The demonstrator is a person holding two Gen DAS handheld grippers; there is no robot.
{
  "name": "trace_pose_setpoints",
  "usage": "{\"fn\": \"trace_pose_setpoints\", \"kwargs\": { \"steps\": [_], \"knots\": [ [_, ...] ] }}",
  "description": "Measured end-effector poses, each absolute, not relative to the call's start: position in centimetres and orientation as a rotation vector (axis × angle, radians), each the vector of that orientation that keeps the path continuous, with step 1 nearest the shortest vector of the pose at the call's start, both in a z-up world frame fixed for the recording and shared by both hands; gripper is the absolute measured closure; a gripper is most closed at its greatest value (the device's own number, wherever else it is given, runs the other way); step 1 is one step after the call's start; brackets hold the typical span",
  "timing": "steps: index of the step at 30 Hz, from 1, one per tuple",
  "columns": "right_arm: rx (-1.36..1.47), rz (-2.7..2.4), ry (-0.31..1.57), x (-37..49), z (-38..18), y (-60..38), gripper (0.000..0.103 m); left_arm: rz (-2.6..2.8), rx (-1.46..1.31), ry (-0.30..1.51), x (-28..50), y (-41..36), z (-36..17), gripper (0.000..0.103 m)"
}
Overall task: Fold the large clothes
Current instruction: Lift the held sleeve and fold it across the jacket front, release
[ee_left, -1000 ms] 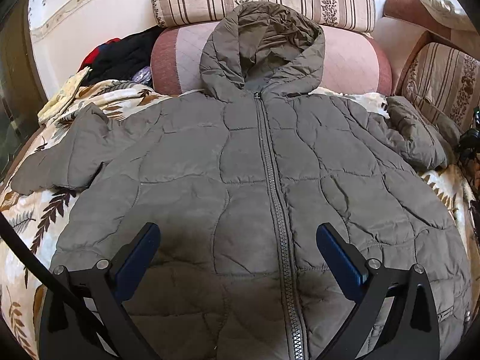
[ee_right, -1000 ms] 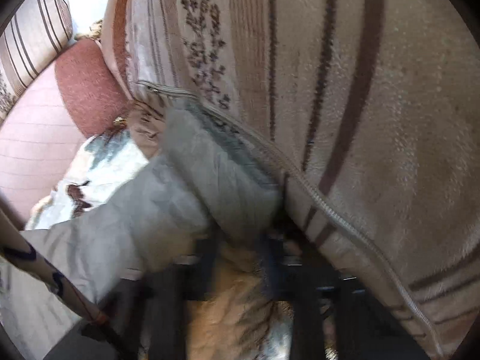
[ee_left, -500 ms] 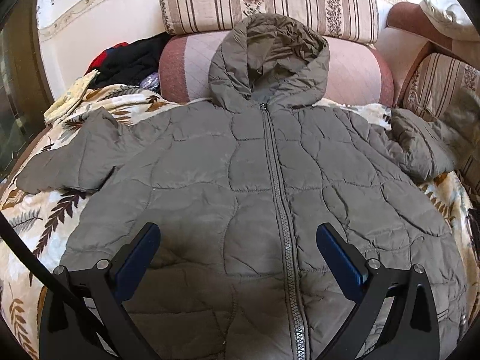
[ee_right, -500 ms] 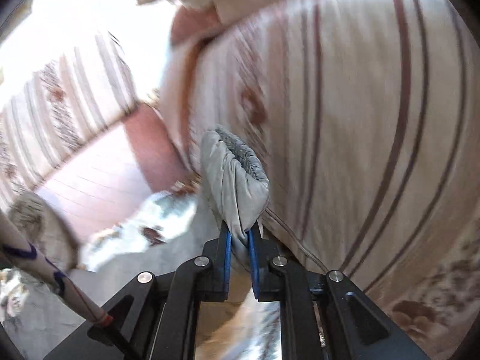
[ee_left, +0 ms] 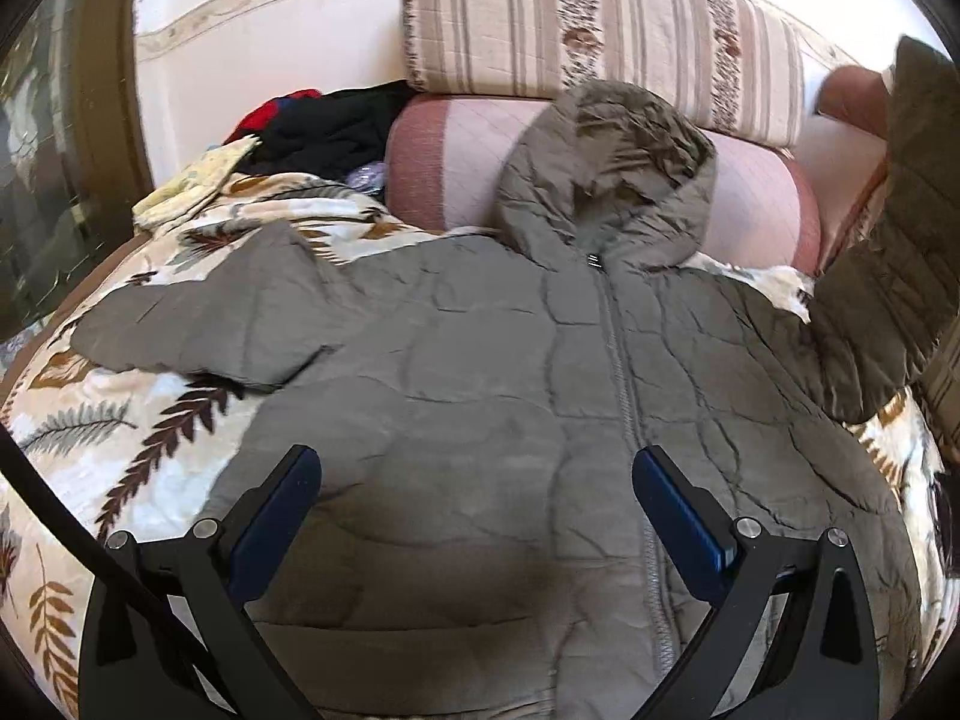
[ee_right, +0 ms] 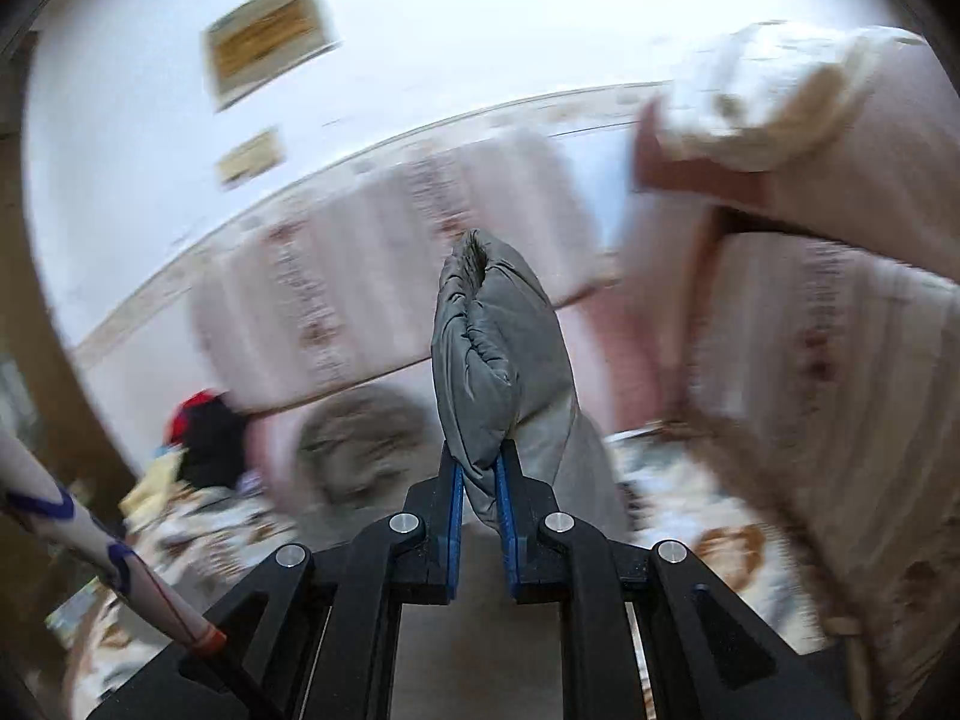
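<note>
Spread flat, zip up, on the leaf-print blanket (ee_left: 150, 438): grey quilted jacket (ee_left: 480, 396), hood propped against the pink bolster (ee_left: 456, 162). Above its lower front, left gripper (ee_left: 477, 516), jaws wide apart, empty. Lifted at the far right, the sleeve cuff (ee_right: 486, 360), pinched in the right gripper (ee_right: 478, 498). Crowding close: striped cushion (ee_left: 600, 30) behind, dark clothes pile (ee_left: 324, 132) beside the bolster

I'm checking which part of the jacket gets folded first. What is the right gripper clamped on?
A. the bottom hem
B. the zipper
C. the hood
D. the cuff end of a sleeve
D: in the right wrist view the right gripper pinches the sleeve just below its gathered cuff, while the hood rests on the cushion.
</note>
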State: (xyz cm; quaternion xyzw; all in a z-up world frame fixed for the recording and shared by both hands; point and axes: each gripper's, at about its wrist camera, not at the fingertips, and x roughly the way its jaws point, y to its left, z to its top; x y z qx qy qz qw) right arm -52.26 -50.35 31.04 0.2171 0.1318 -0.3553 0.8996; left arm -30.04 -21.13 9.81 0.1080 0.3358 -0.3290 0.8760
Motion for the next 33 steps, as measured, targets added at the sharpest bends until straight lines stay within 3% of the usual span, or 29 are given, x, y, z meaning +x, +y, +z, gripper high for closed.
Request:
{"fn": "trace_pose_setpoints", "kwargs": {
  "steps": [8,23,27,31,33],
  "knots": [
    [0.502,-0.472,0.381,-43.4,26.6,-43.8,0.092,-0.622,0.178,0.716,-27.6,-18.0,10.1,0.0],
    [0.702,-0.268,0.69,-33.2,8.8,-40.0,0.091,-0.55,0.13,0.761,-25.4,-17.1,9.3,0.0],
    [0.726,-0.181,0.727,-32.8,7.5,-39.9,0.082,-0.546,0.122,0.768,-25.0,-17.6,9.2,0.0],
    [0.691,-0.075,0.697,-34.3,9.0,-39.7,0.047,-0.54,0.107,0.757,-24.8,-17.8,9.4,0.0],
    [0.657,-0.051,0.673,-35.3,10.0,-39.8,0.044,-0.531,0.098,0.75,-24.6,-17.8,9.5,0.0]
  ]
}}
